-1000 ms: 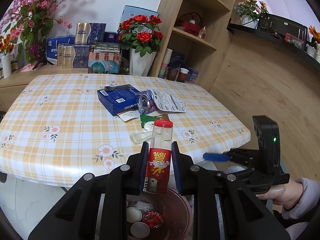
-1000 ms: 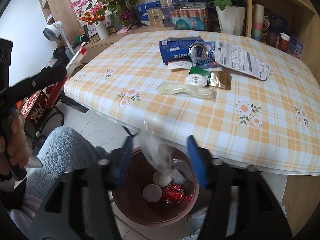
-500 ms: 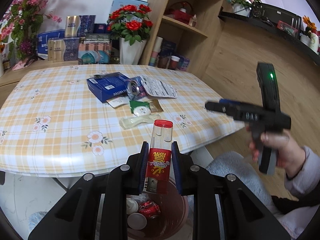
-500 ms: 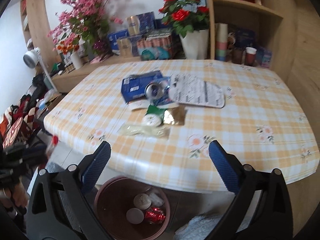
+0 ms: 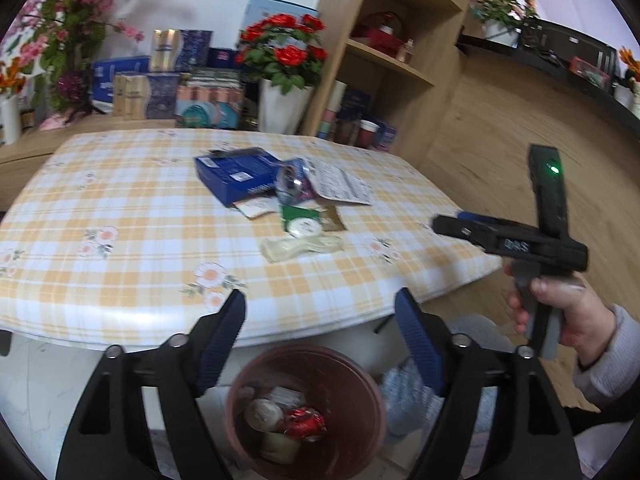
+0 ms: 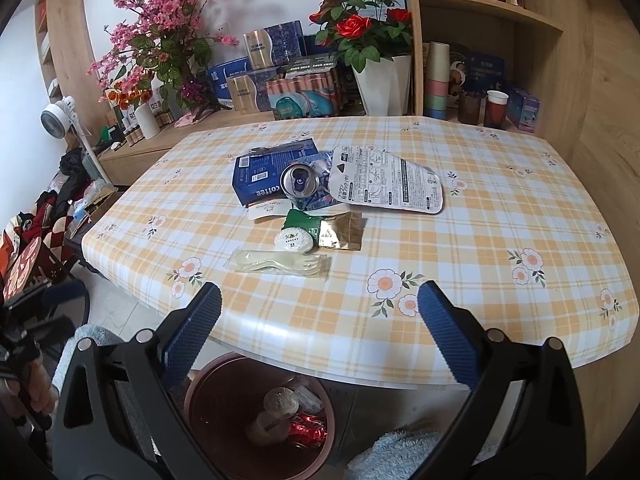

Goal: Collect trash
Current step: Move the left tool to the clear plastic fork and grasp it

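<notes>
My left gripper (image 5: 320,300) hangs over a brown bin (image 5: 360,368) on the floor at the table's near edge. Its jaws are opening and nothing is between them. Cups and a red crushed can (image 5: 304,420) lie in the bin. My right gripper (image 6: 318,292) stands open and empty above the same bin (image 6: 200,392), facing the table. On the checked tablecloth lie a blue coffee box (image 6: 260,184), a drink can (image 6: 298,182), a white printed package (image 6: 390,186), a green sachet (image 6: 304,224), a gold sachet (image 6: 344,234), a round white lid (image 6: 294,242) and a clear cutlery packet (image 6: 280,262).
A white vase of red roses (image 6: 380,80) and stacked boxes stand behind the table. Wooden shelves (image 6: 492,12) with cups rise at the back right. A small fan (image 6: 56,114) and piled clothes are on the left. A person's hand (image 5: 560,312) holds the right gripper's handle.
The left gripper's jaws have spread and the red-capped bottle is gone from between them. The right gripper opened wider, let a clear item drop, and rose from over the bin.
</notes>
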`<action>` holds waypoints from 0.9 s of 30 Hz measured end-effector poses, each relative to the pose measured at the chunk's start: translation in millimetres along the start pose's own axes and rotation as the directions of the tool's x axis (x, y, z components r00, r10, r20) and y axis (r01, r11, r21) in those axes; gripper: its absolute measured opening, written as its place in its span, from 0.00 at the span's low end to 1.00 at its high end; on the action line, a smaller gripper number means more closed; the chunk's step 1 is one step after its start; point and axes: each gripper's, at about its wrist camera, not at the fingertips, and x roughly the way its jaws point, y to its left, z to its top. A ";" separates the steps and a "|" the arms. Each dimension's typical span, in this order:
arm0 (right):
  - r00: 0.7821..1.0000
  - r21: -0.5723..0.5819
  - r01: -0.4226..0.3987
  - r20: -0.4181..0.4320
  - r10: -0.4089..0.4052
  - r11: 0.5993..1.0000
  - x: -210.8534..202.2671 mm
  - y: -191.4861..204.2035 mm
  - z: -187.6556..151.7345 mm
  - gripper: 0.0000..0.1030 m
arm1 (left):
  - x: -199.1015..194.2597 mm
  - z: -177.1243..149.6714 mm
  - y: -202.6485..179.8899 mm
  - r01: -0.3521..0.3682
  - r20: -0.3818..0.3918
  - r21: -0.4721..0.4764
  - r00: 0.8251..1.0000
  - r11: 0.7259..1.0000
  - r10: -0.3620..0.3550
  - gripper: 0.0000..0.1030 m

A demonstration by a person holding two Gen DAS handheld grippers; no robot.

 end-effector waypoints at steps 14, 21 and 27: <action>1.000 0.034 0.014 -0.027 -0.013 0.999 12.0 -10.8 -7.5 0.94 | 8.2 23.2 38.7 -0.217 0.032 -0.062 0.975 0.974 0.219 0.93; 0.999 0.047 0.021 -0.040 -0.019 0.999 28.1 -18.4 -7.2 0.94 | 20.3 28.9 49.9 -0.268 0.016 -0.057 0.963 0.962 0.270 0.93; 0.997 0.056 0.017 -0.071 -0.013 0.998 49.2 -26.2 -10.2 0.94 | 49.8 28.9 50.7 -0.257 -0.028 -0.042 0.966 0.965 0.256 0.93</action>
